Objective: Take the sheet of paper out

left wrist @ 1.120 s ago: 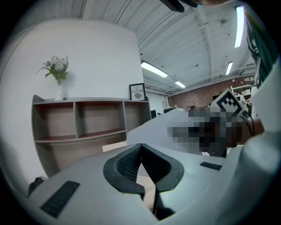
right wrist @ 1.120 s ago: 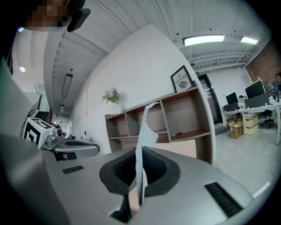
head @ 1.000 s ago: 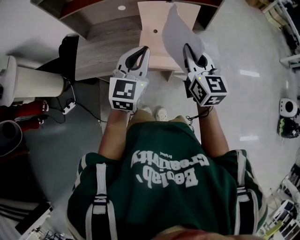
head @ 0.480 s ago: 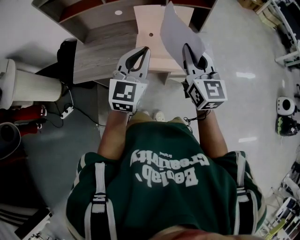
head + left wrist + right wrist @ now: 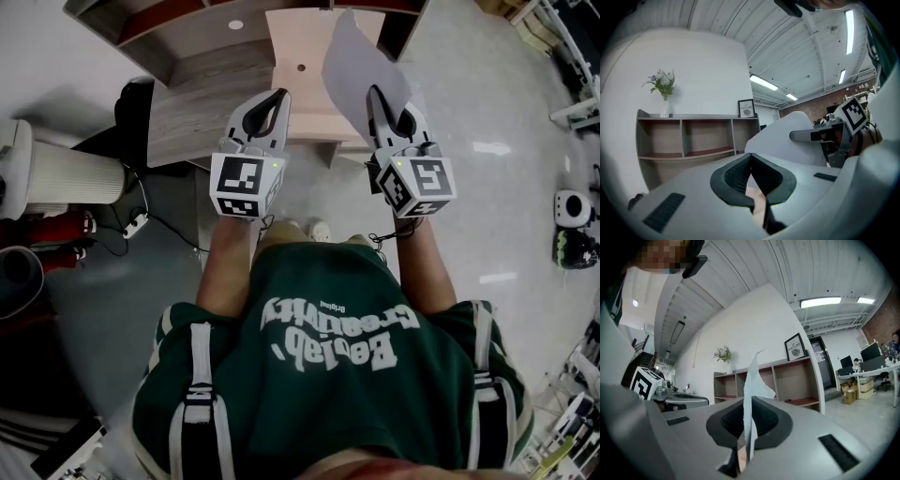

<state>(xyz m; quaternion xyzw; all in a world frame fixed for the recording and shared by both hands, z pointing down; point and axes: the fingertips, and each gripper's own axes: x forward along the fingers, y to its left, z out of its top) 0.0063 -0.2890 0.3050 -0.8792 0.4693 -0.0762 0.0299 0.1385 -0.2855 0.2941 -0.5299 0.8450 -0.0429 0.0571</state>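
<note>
Grey floor fills the head view, with a long shelf along the top and a pale wooden stand in front of it. The person in a green shirt holds both forearms out forward, side by side. Both grippers are roughly level and point at the shelf.

The left gripper has its jaws pressed together with nothing between them. Its own view shows the dark pads meeting at their tips.

The right gripper is clamped tight on the paper. In its view the sheet's lower edge is pinched between the pads, and the rest stands upright above the jaws, curling at the top. From above, the paper fans up and away from the right jaws, over the stand's right side.

A vase of flowers and a small frame stand on the shelf.
</note>
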